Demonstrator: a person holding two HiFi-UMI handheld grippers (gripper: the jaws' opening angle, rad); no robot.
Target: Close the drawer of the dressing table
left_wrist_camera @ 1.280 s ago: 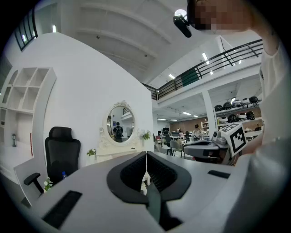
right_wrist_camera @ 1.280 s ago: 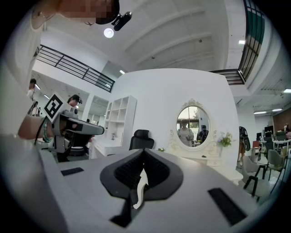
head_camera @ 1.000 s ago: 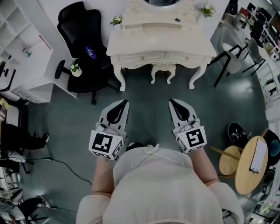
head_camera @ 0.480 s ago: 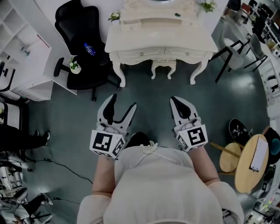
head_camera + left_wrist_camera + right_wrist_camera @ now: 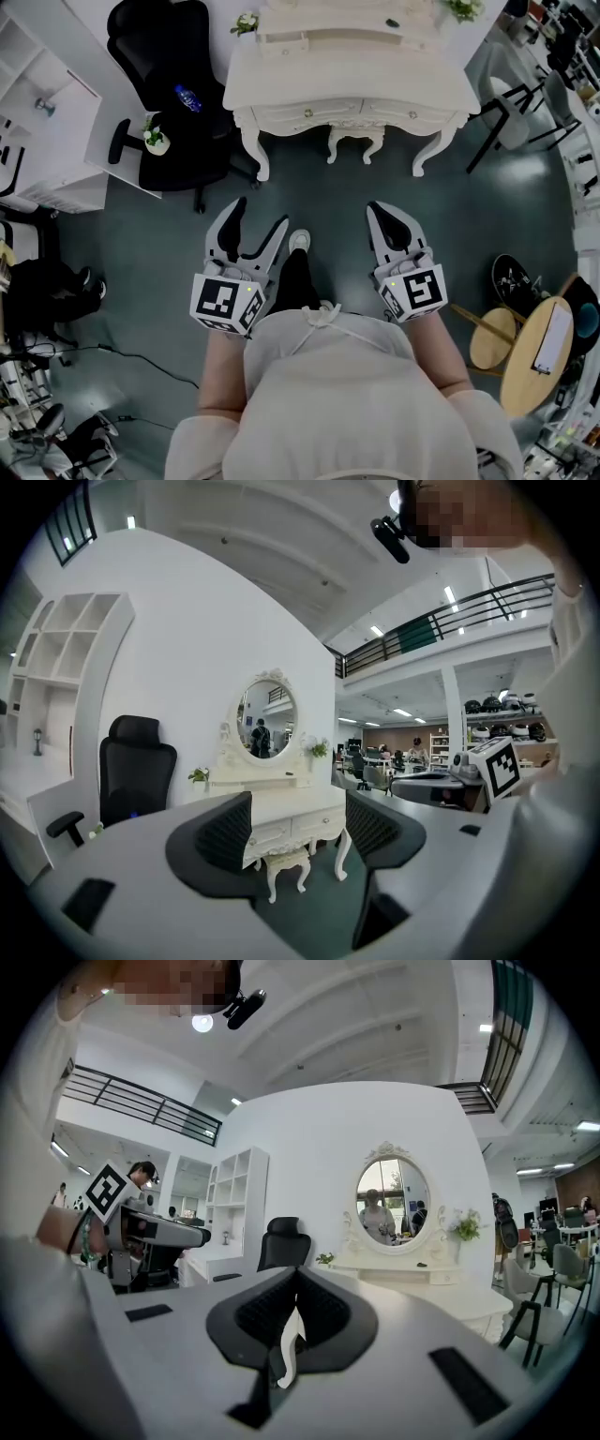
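The white dressing table [image 5: 352, 80] stands at the top of the head view, some way ahead of both grippers across the dark floor. Its two drawer fronts [image 5: 309, 112] with small knobs look flush with the table's front. My left gripper [image 5: 257, 221] is open with nothing between its fingers. In the left gripper view the dressing table [image 5: 286, 810] and its oval mirror [image 5: 267, 719] show between the spread pads of the left gripper [image 5: 298, 825]. My right gripper [image 5: 386, 217] is shut and empty. The right gripper [image 5: 294, 1288] points left of the dressing table [image 5: 441, 1283].
A small white stool [image 5: 354, 141] sits under the table. A black office chair [image 5: 173, 94] with a blue bottle on it stands to the table's left, beside white shelves [image 5: 47, 122]. Chairs [image 5: 511, 122] and a round wooden table [image 5: 539, 361] are at right. A shoe [image 5: 299, 241] shows between the grippers.
The left gripper's jaws have gone from shut to wide open. The right gripper stays shut. A shoe has stepped forward between the grippers, and the view has shifted a little.
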